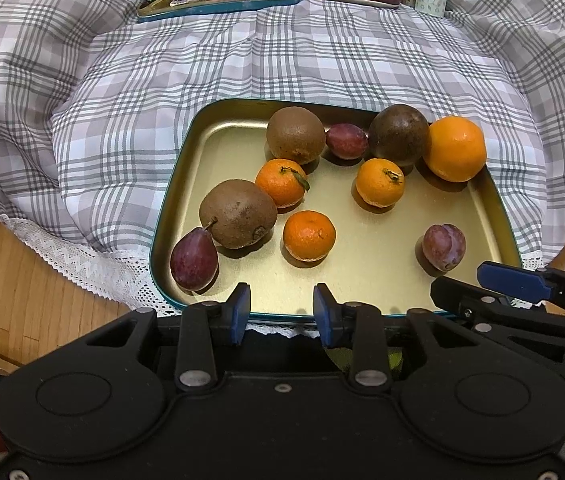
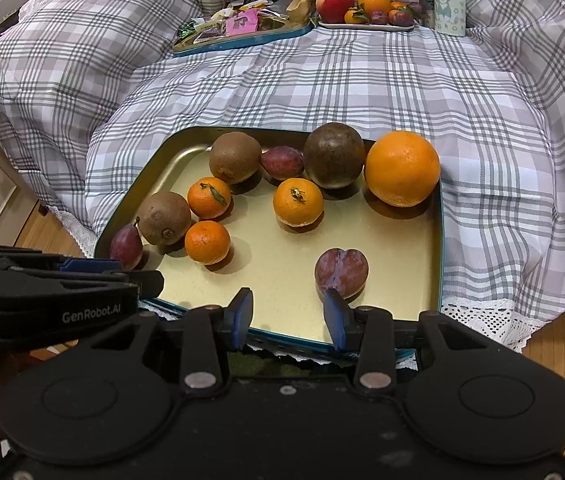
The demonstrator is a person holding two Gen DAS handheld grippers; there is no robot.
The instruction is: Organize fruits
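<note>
Gold tray (image 1: 210, 136) with teal rim sits on the plaid-covered bed (image 1: 162, 60), holding two kiwis (image 1: 238, 213), three mandarins (image 1: 308, 235), a big orange (image 1: 455, 149), a dark round fruit (image 1: 399, 134) and three plums (image 1: 443, 246). Left gripper (image 1: 281, 312) and right gripper (image 2: 288, 318) hover at its near edge, fingers narrow, gripping nothing. Far back: snack tray (image 1: 218, 7), fruit plate (image 2: 366, 26), both partly cut off; contents hard to make out.

A grey checked quilt (image 2: 322, 80) covers the bed, lace trim (image 2: 486, 316) along its edge; at the far side sits a tray of wrapped snacks (image 2: 238, 24); a cartoon-printed tumbler (image 2: 448, 0) stands upright near it; wooden floor (image 1: 14, 280) below.
</note>
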